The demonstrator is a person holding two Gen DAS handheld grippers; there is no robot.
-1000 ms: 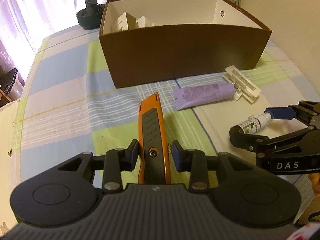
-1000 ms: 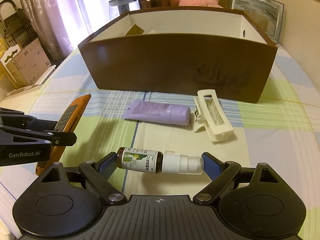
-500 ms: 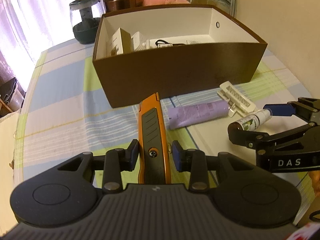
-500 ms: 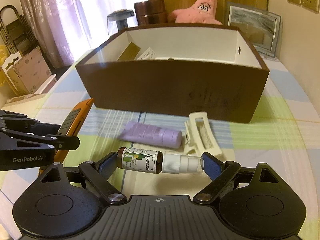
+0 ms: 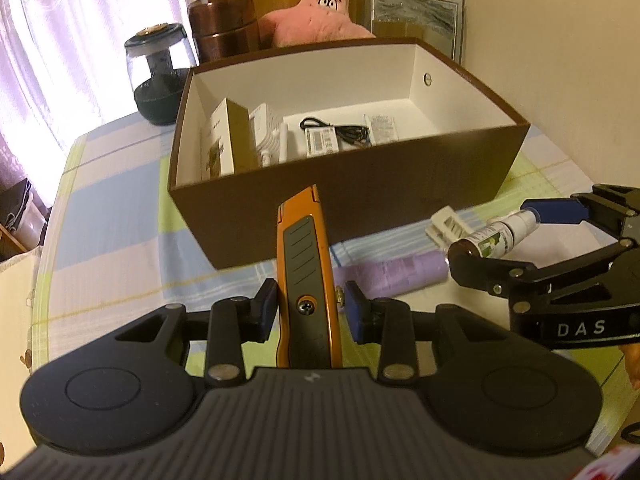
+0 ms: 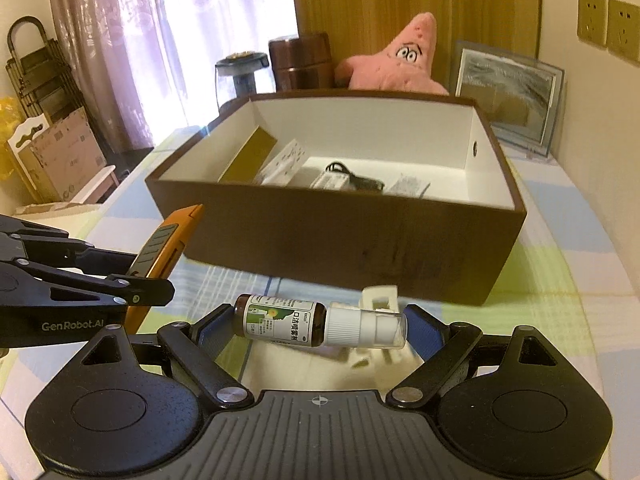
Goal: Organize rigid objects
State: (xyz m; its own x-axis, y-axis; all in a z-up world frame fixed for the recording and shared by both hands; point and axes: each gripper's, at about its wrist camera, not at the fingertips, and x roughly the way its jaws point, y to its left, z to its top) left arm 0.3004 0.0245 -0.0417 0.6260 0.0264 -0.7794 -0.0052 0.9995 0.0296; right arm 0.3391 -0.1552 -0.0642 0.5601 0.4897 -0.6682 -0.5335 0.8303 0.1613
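- The orange knife [image 5: 306,264] is at the bottom middle of the left view, squeezed tight in the left claw [image 5: 308,308].
- The little spray bottle [image 6: 316,322] lies sideways, low in the right view, gripped end to end by the right claw [image 6: 320,326].
- The brown box [image 5: 360,200] sits behind both, with small things inside.
- A purple tube [image 5: 400,274] and a white clip [image 5: 446,226] lie on the tabletop [image 5: 108,220] at the right.

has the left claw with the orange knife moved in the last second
Yes. The left claw, shut on the orange utility knife, has risen toward the brown box, whose inside now shows.
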